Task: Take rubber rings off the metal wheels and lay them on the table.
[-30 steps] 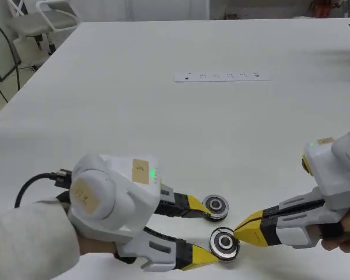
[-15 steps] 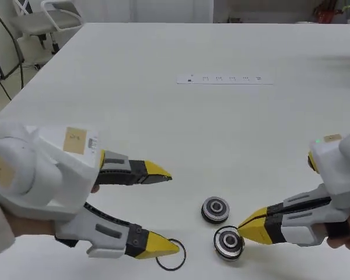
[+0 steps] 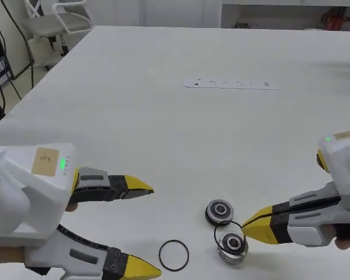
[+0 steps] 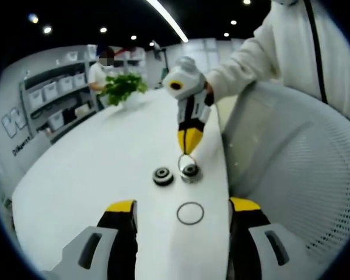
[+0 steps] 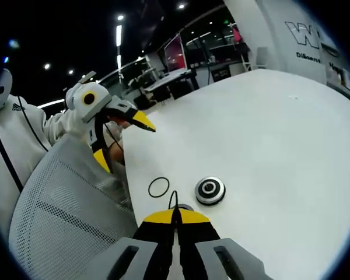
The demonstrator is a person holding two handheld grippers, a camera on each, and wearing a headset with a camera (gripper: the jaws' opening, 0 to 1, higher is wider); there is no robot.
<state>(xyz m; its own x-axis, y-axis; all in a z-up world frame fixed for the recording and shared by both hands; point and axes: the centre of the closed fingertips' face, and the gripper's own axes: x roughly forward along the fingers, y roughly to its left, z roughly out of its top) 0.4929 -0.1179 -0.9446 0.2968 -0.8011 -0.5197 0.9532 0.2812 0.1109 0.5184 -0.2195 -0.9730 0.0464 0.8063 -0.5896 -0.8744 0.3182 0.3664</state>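
Observation:
Two metal wheels lie near the table's front edge, the far wheel and the near wheel. My right gripper is shut on a thin black rubber ring that stands partly lifted off the near wheel. A loose rubber ring lies flat on the table left of the wheels. My left gripper is open, drawn back to the left, with the loose ring lying just ahead of its jaws.
A white power strip lies across the middle of the table. An office chair stands past the far left corner. A white mesh chair back is close to the table's front edge. A plant stands at the table's far end.
My left gripper drew back left from the wheels and left a ring on the table. The right gripper has lifted a ring partly off the near wheel.

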